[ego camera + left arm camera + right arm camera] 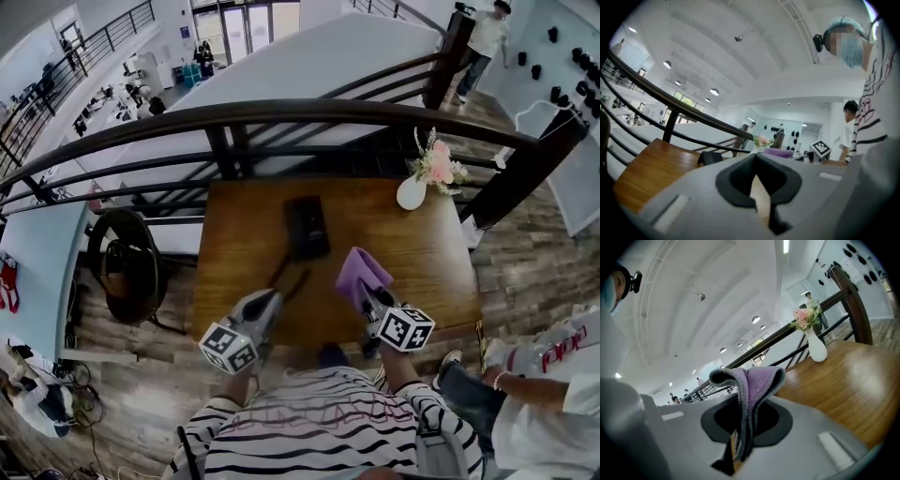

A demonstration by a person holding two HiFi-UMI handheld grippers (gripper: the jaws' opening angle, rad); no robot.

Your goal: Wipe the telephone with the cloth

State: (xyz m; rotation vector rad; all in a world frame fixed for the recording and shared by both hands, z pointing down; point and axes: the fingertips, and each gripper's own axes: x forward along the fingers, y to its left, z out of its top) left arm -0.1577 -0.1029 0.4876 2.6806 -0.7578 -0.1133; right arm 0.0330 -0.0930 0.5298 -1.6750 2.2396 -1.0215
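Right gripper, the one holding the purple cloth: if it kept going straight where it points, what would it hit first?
Probably the black telephone: the right gripper points toward it in the head view. Height is unclear, so it might pass above.

Bright, even ceiling light — strong fisheye bending with dark corners, near foreground softly blurred.

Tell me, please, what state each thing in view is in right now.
Left tool: shut, nothing in it.
Right tool: shut on the cloth.
Cloth: bunched, sticking up out of the jaws, clear of the telephone.
Telephone: lying flat on the table, neither tool touching it.
Vase: upright, flowers in it.
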